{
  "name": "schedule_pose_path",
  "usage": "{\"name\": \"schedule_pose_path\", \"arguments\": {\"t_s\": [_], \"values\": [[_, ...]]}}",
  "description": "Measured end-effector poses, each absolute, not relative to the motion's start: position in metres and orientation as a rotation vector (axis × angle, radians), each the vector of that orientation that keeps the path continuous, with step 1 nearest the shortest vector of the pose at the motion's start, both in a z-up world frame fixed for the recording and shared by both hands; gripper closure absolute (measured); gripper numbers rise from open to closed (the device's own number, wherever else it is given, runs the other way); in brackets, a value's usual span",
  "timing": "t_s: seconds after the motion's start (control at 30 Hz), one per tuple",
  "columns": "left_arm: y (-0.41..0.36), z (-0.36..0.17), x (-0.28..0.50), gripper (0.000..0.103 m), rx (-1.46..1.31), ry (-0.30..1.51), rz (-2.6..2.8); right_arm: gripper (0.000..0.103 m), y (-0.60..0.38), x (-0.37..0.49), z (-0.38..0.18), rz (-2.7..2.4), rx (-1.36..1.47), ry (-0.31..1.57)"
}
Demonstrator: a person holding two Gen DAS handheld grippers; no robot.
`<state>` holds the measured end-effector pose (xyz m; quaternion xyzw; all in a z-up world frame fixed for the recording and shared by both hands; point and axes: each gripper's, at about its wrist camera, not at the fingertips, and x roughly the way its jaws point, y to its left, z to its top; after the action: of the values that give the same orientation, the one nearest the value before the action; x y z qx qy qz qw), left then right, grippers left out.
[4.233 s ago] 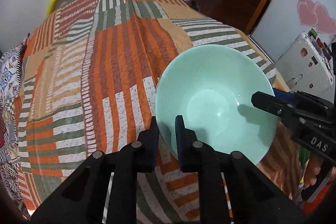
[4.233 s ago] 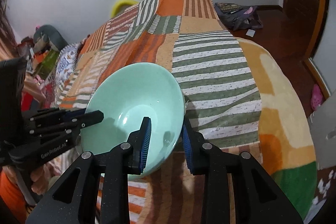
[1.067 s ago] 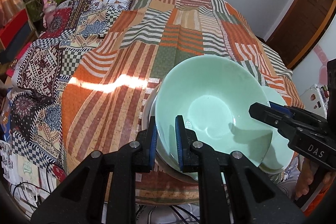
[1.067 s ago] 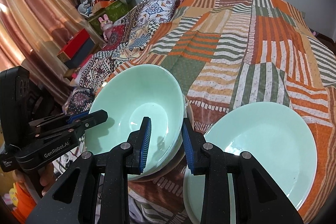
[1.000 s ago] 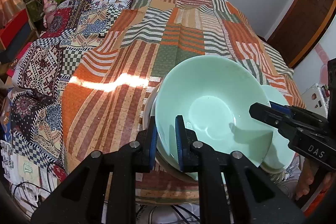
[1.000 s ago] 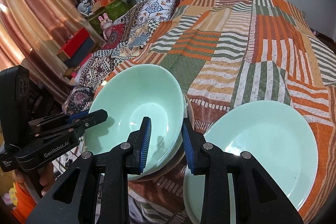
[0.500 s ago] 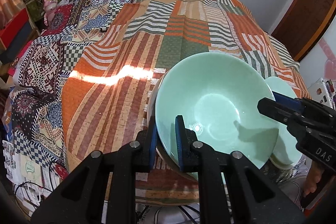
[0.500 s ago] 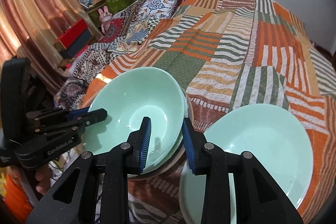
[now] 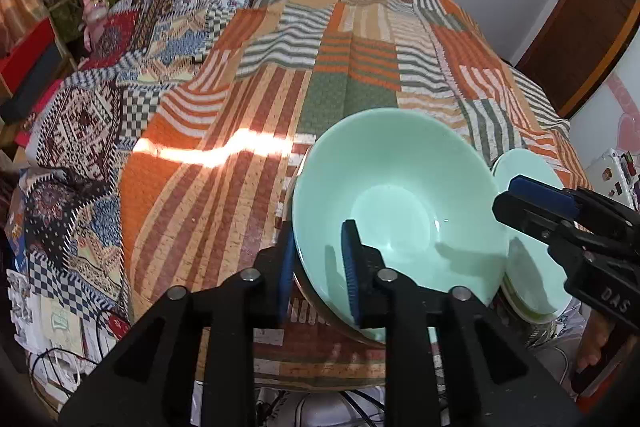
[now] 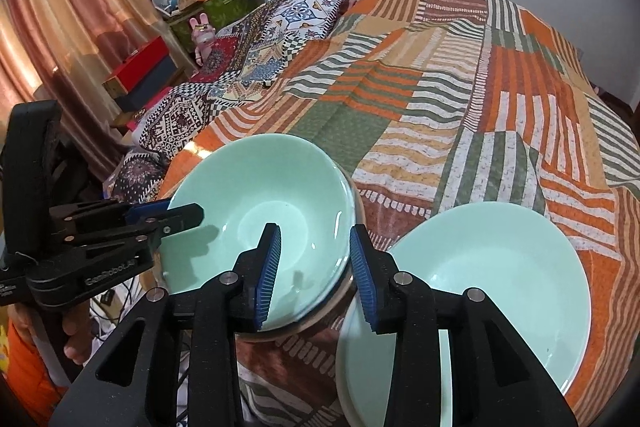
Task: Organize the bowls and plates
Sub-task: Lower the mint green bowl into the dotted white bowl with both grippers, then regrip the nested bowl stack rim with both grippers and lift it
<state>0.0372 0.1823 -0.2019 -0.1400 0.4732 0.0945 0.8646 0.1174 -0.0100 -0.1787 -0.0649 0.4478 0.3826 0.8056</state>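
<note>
As left claw reads GenRobot.AI, right claw reads DAS.

bowls: 1 mint-green bowl | plates: 1 mint-green plate | hand-held grippers: 2

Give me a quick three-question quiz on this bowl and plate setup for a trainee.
1. True or false: the green bowl lies upside down.
2. In the right wrist view, the green plate lies on which side of the bowl? A) left B) right C) behind it
3. What covers the surface under the dishes?

Key:
1. False, it is upright.
2. B.
3. A striped patchwork cloth.
</note>
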Motion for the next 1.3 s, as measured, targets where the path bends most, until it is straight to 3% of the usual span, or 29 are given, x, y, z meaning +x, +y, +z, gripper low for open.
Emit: {"name": "schedule_pose_path", "arguments": {"t_s": [0.17,0.33,0.93,1.13,1.3], "values": [[0.183,-0.18,0.028,0.056,-0.293,0.904,0.202,0.062,-0.019,0.123,-0.177,0.802,-0.099,0.959],[0.187,-0.174,0.022,0.054,-0.285,0.863,0.223,0.056,-0.025,0.125,-0.179,0.793,-0.08,0.97],[0.202,-0.228,0.017,0.054,-0.441,0.925,0.163,0.056,-0.009,0.133,-0.202,0.806,-0.107,1.038],[0.201,-0.237,0.025,0.054,-0.472,0.952,0.131,0.068,-0.005,0.136,-0.21,0.818,-0.103,1.068],[0.196,-0.238,0.029,0.067,-0.478,0.962,0.105,0.073,-0.002,0.137,-0.216,0.829,-0.1,1.088]]}}
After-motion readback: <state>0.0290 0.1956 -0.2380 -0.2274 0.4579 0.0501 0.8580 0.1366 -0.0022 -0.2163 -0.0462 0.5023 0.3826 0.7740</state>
